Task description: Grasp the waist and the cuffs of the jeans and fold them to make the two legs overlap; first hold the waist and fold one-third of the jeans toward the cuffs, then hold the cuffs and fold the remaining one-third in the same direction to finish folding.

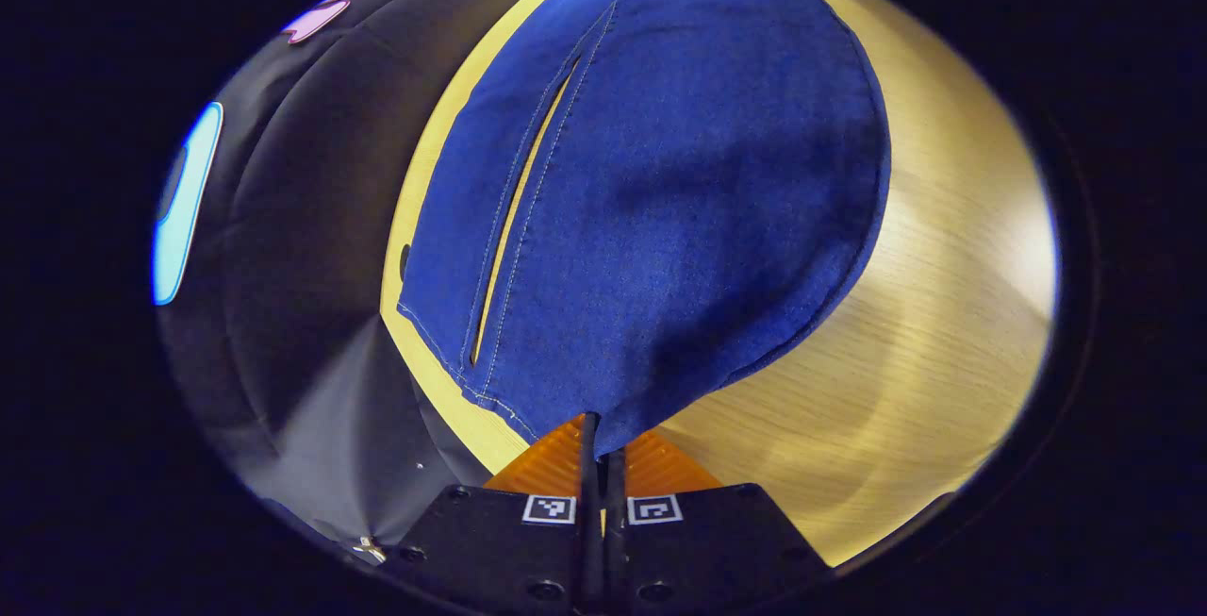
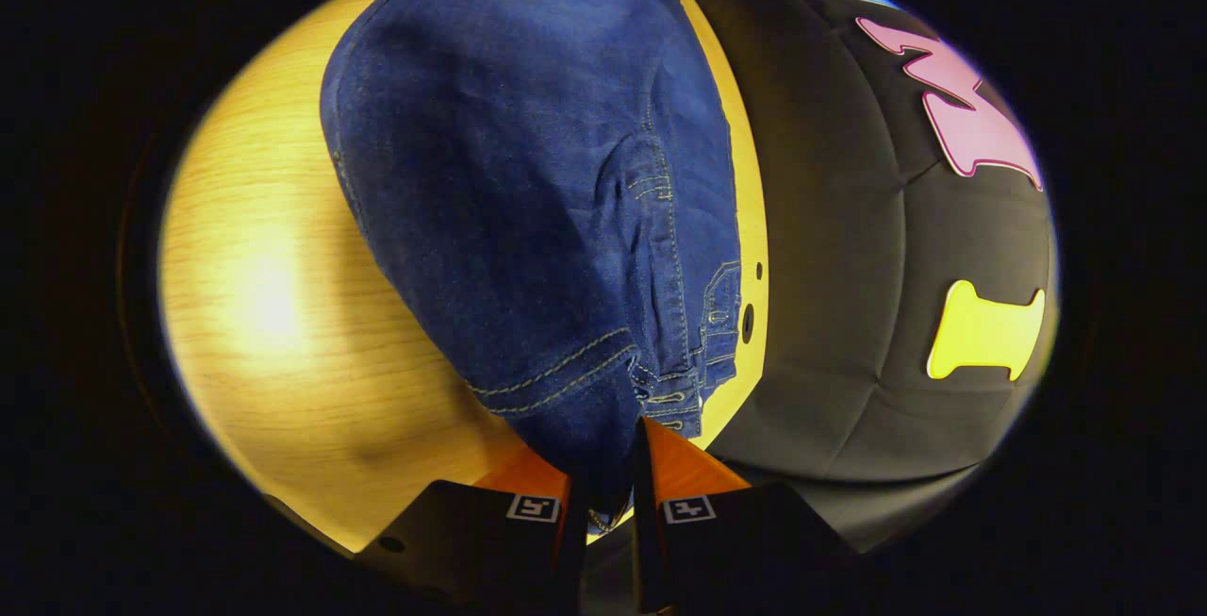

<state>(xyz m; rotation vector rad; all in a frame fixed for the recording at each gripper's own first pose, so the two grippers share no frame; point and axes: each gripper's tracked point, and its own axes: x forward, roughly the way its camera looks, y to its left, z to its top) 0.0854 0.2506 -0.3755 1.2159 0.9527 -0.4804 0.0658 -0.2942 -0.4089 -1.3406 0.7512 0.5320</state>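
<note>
Left tongs [image 1: 602, 441] are pinching shut on the cuff end of the jeans [image 1: 660, 182], both fingers pressing the hem at the near edge. Right tongs [image 2: 608, 465] are clamping the waist end, denim bunching between the two fingers. From each grip, blue denim is spreading far across the wooden counter [image 1: 924, 333], legs lying side by side with a narrow gap. Black booth cloth [image 2: 849, 314] is hanging just beyond the counter's edge.
</note>
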